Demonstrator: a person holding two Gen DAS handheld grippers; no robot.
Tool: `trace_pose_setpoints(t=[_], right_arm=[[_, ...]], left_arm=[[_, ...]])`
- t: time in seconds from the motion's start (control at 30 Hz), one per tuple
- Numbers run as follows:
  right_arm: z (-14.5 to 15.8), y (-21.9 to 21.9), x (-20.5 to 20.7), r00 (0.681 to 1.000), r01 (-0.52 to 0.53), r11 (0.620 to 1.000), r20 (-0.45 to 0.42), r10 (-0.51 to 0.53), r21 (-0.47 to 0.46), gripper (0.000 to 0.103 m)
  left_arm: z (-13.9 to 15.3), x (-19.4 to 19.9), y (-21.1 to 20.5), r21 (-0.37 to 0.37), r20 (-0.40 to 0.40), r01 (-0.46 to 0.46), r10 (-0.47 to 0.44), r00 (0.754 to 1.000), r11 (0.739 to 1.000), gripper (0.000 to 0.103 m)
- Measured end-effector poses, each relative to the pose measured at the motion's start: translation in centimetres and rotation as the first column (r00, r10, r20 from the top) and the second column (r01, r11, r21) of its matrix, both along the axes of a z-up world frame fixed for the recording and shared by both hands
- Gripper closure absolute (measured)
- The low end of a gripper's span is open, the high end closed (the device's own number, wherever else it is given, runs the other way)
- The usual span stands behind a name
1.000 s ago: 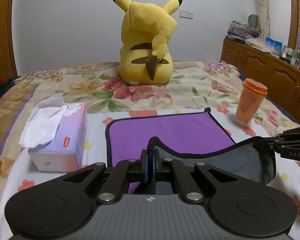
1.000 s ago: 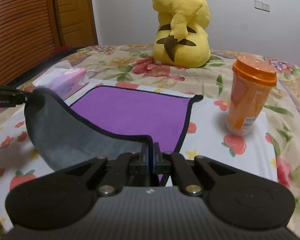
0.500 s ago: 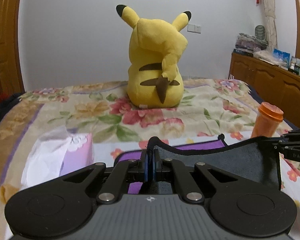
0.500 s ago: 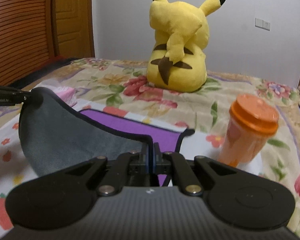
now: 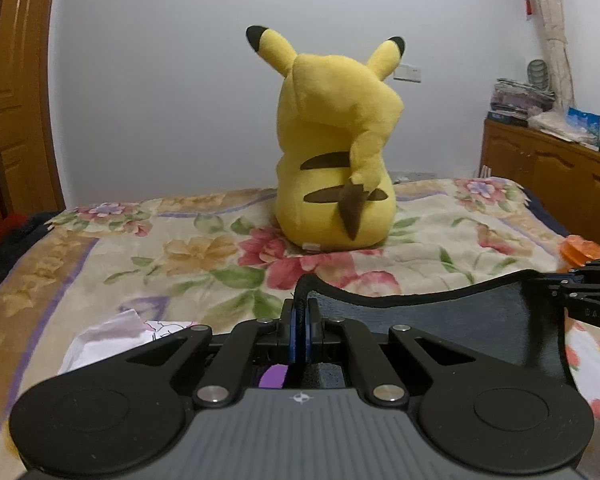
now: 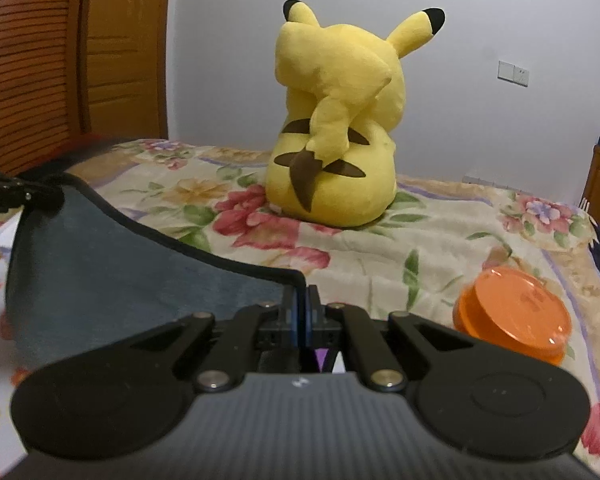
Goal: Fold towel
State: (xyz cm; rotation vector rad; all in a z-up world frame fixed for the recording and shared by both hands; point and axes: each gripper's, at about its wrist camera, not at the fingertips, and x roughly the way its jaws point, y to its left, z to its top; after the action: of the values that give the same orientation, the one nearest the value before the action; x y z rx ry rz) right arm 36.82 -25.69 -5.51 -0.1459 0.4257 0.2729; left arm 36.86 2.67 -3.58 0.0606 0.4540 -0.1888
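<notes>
The towel [image 5: 452, 320] is purple on one face, dark grey on the other, with a black hem. It hangs stretched between both grippers, grey side showing, lifted above the bed. My left gripper [image 5: 300, 312] is shut on one corner. My right gripper [image 6: 302, 300] is shut on the other corner; the towel [image 6: 120, 264] spans to the left there. In the left wrist view the right gripper's fingers [image 5: 580, 292] show at the right edge. A sliver of purple [image 5: 274, 376] shows below my jaws.
A yellow Pikachu plush [image 5: 336, 152] sits on the floral bedspread [image 5: 180, 248] ahead. An orange lidded cup [image 6: 512, 316] stands at the right. A tissue box [image 5: 112, 332] lies at the left. A wooden cabinet [image 5: 548, 176] lines the right wall.
Both grippers have risen and moved forward with the towel corners. The flat purple part has dropped out of view; the cup and tissue box now sit lower in frame.
</notes>
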Motion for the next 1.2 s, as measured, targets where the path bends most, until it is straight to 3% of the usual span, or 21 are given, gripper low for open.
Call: trace_pose_setpoints(t=[0.23, 0.5, 0.8, 0.87, 0.97, 1.03, 1.07, 1.13, 1.2], right_arm=[[-1.9, 0.4, 2.0, 1.000, 0.010, 1.000, -0.006, -0.010, -0.027, 0.099], [-4.4, 0.4, 4.0, 0.997, 0.036, 0.999, -0.062, -0.036, -0.003, 0.099], [-6.0, 0.8, 4.7, 0.994, 0.049, 0.998, -0.096, -0.053, -0.045, 0.098], [-6.1, 0.7, 4.6, 0.993, 0.058, 0.997, -0.099, -0.063, -0.054, 0.090], [-6.0, 0.5, 4.1, 0.992, 0.056, 0.997, -0.112, -0.063, -0.061, 0.089], [-5.9, 0.5, 3.6, 0.991, 0.061, 0.996, -0.117, -0.069, -0.067, 0.086], [-5.8, 0.4, 3.3, 0.990, 0.060, 0.996, -0.122, -0.068, -0.064, 0.072], [-5.4, 0.2, 2.2, 0.990, 0.062, 0.997, -0.124, -0.068, -0.051, 0.056], [-4.9, 0.1, 0.9, 0.991, 0.050, 0.998, -0.120, -0.054, -0.039, 0.056]], left_arm=[[-2.1, 2.4, 0.2, 0.003, 0.004, -0.024, 0.024, 1.000, 1.000, 0.096], [-4.7, 4.3, -0.2, 0.057, -0.040, -0.016, 0.018, 0.999, 0.998, 0.096], [-6.5, 5.1, -0.7, 0.081, -0.080, -0.019, 0.025, 0.996, 0.997, 0.094], [-6.5, 4.8, -0.8, 0.081, -0.086, -0.010, 0.017, 0.996, 0.997, 0.094], [-6.5, 4.5, -0.6, 0.077, -0.110, -0.004, 0.012, 0.994, 0.997, 0.088], [-6.3, 4.0, -0.5, 0.070, -0.121, -0.005, 0.014, 0.993, 0.998, 0.067], [-6.1, 3.6, -0.4, 0.065, -0.123, -0.006, 0.014, 0.992, 0.998, 0.063], [-5.8, 2.6, -0.3, 0.056, -0.122, -0.005, 0.011, 0.992, 0.998, 0.060], [-5.6, 1.4, -0.1, 0.039, -0.123, -0.003, 0.008, 0.992, 0.999, 0.058]])
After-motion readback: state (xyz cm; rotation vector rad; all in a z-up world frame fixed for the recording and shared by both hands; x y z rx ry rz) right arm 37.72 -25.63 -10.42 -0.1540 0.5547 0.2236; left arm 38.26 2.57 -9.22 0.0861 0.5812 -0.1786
